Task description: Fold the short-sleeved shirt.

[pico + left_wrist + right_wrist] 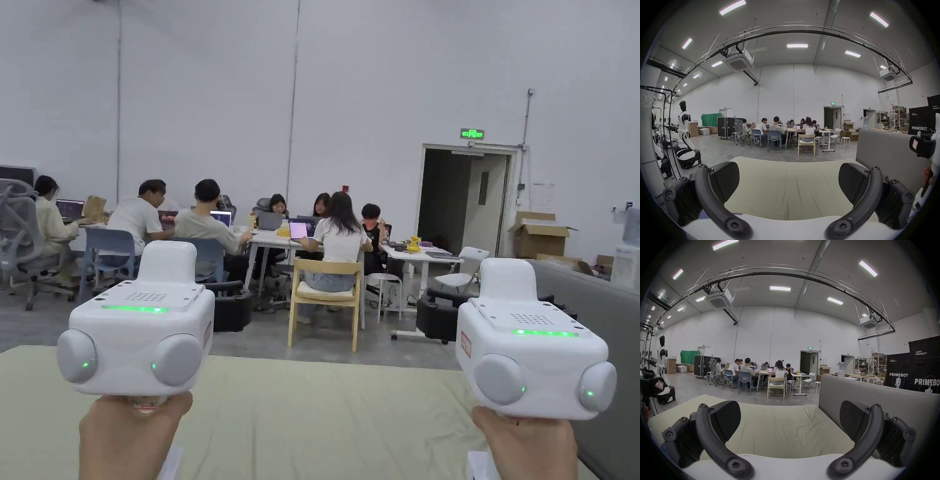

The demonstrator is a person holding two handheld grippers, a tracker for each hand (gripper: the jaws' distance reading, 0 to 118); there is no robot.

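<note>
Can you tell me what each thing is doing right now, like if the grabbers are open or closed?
Left gripper: open, jaws wide apart, holding nothing.
Right gripper: open, jaws wide apart, holding nothing.
Pale green table cover: spread flat, lightly wrinkled.
Doorway: open, dark inside.
Cardboard box: flaps open.
Wooden chair: a person sits on it.

R gripper (790, 420) jaws wide apart, empty, above pale sheet (786, 423).
</note>
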